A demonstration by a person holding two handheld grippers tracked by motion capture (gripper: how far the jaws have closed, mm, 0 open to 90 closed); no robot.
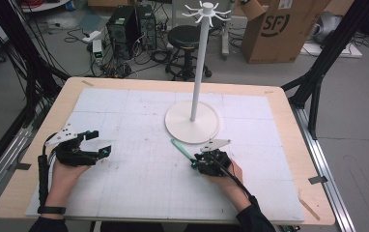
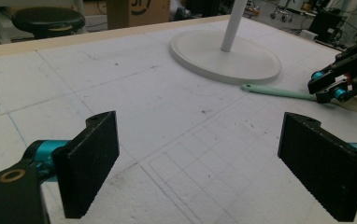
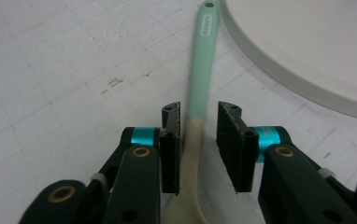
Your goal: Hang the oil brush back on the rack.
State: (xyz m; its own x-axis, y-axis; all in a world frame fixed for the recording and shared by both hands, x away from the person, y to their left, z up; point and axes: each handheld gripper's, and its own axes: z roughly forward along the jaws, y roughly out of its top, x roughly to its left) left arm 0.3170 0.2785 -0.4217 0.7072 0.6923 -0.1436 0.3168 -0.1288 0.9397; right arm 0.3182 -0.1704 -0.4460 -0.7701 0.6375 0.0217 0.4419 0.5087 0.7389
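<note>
High view: beyond the counter's (image 1: 289, 121) far edge stands a brown carton printed "SF" (image 1: 274, 24); on the gridded white mat, a smooth white stand (image 1: 192, 121) with a round base and slim pole sits right of centre, and a mint-green spoon (image 1: 181, 149) lies just beside its base. Left gripper view: the left gripper (image 2: 200, 163) has its textured black fingers (image 2: 92, 158) released, wide apart. Right gripper view: the right gripper (image 3: 200, 140) straddles the spoon's handle, fingers (image 3: 171, 144) not quite clenched; its embossed label is unreadable.
</note>
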